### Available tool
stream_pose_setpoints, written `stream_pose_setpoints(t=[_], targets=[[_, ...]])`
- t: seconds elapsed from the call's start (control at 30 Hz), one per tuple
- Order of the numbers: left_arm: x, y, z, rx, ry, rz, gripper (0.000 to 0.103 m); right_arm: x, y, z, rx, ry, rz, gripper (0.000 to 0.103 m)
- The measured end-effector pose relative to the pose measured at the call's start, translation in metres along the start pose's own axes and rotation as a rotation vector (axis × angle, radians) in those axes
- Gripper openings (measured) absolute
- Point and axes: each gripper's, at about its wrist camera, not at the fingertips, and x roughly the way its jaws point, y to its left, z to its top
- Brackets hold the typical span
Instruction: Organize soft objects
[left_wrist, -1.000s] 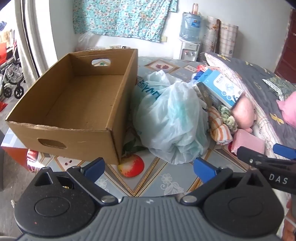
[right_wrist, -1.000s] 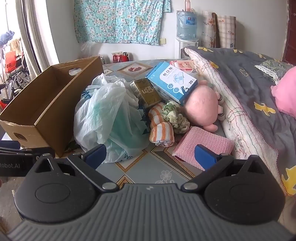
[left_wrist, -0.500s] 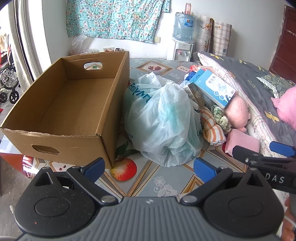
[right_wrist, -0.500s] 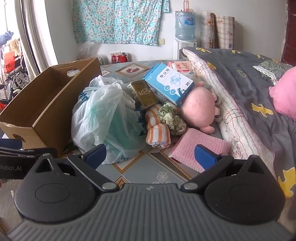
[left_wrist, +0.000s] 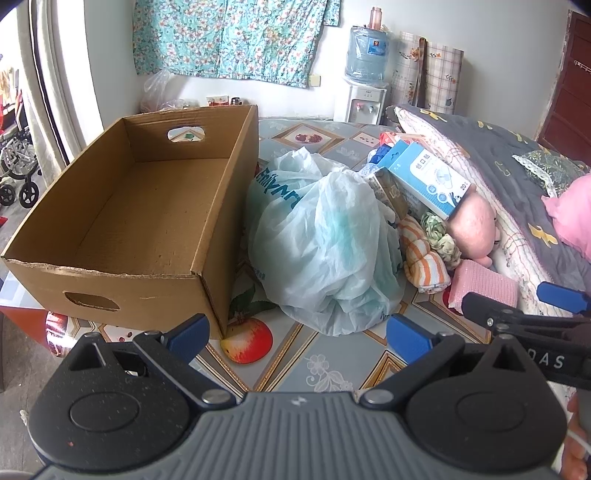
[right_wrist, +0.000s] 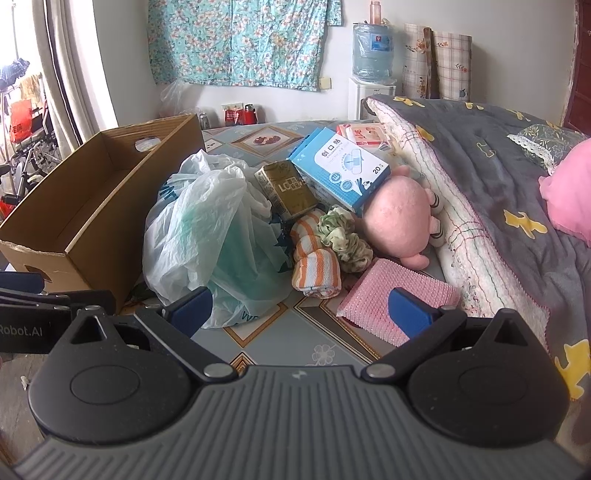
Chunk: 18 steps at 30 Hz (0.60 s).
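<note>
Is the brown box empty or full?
Empty. The box shows only its bare cardboard floor; every soft thing lies outside it.

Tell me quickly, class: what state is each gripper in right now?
Left gripper: open, holding nothing.
Right gripper: open, holding nothing.

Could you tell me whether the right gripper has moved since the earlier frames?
Yes: the right gripper has edged forward and up, now overlapping the pink cloth in the left wrist view.
</note>
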Motion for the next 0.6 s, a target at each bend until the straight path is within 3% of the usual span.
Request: stream_pose_setpoints(t=[0.6], targets=[[-0.0011, -0.0015, -0.0005, 0.001, 0.004, 0.001, 0.102, 0.0003, -0.0002, 0.0006, -0.003, 0.001, -0.001, 0.102]])
